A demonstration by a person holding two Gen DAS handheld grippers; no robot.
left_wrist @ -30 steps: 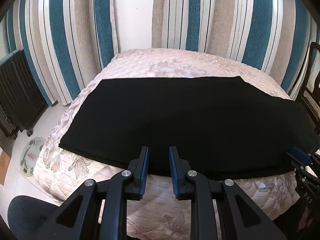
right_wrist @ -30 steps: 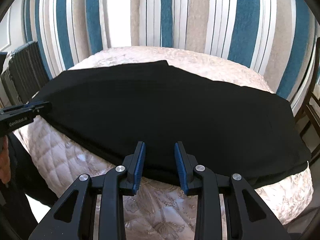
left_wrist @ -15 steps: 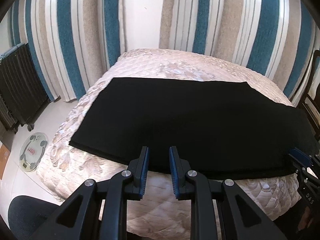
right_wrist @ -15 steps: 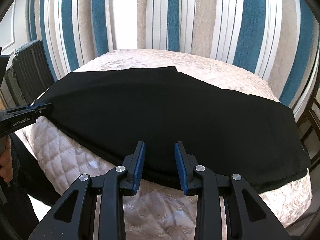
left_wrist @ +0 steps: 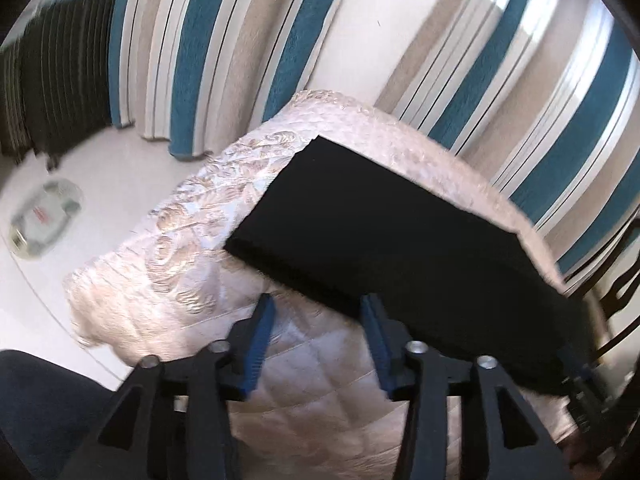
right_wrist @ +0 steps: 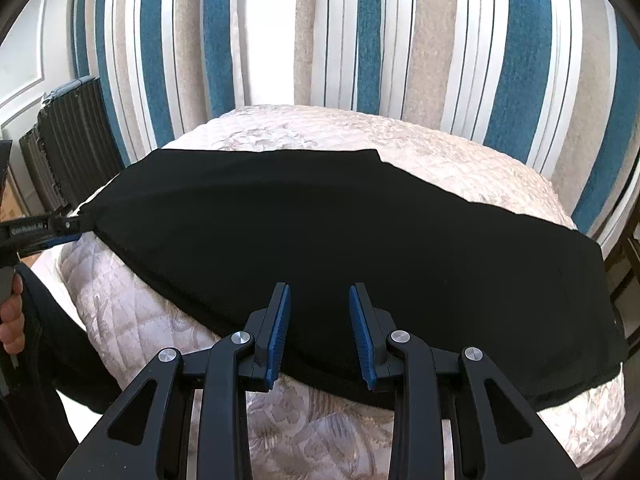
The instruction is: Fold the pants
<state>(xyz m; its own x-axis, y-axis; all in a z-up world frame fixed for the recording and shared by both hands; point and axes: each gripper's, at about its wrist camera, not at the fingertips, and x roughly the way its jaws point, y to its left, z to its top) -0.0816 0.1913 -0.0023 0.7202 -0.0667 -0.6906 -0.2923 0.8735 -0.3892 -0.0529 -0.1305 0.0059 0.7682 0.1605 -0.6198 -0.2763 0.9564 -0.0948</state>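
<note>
The left claw (left_wrist: 316, 334), its blue-padded jaws just spread wide and holding nothing, hangs tilted over the near edge of a bed covered in a pale pink quilted floral spread (left_wrist: 168, 248), one pad at the hem of the flat black fabric pants (left_wrist: 380, 240). The right claw (right_wrist: 316, 332) stands partly open and empty at the near hem of the pants, which lie lengthwise across the bed before blue, beige and white striped curtains (right_wrist: 400, 40).
</note>
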